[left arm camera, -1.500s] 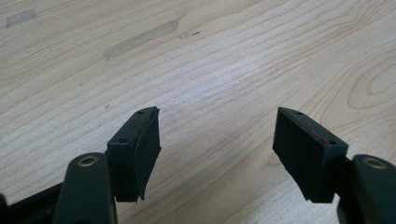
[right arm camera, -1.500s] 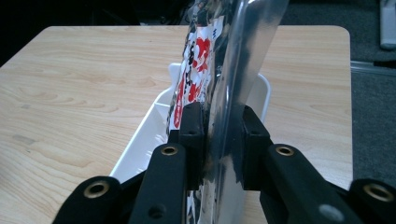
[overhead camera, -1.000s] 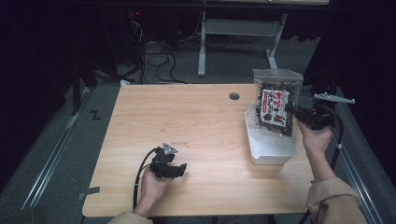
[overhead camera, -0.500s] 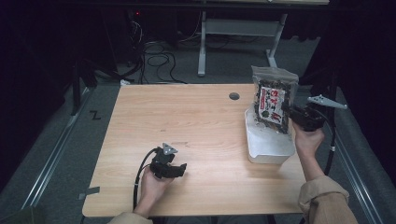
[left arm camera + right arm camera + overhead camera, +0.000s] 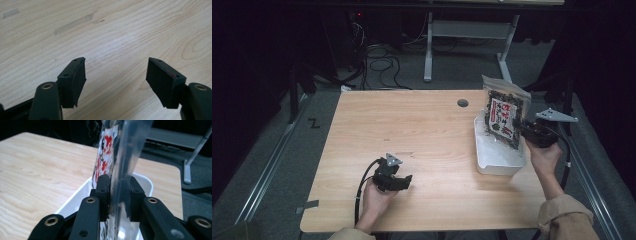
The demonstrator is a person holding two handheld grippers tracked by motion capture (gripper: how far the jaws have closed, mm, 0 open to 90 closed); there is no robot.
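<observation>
Holding the snack bag (image 5: pixel 503 117) upright by its clear side edge, the right gripper (image 5: pixel 117 195) has its fingers pinched on the plastic, having just eased open slightly. The bag stands over the white tray (image 5: pixel 498 159) at the far right of the surface (image 5: pixel 422 130). To do this well, I would lower it straight until its bottom rests inside the tray before letting go. The left gripper (image 5: pixel 116 82) sits idle, fingers wide, holding nothing.

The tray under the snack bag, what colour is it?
White; the tray shows best in the high view.
</observation>
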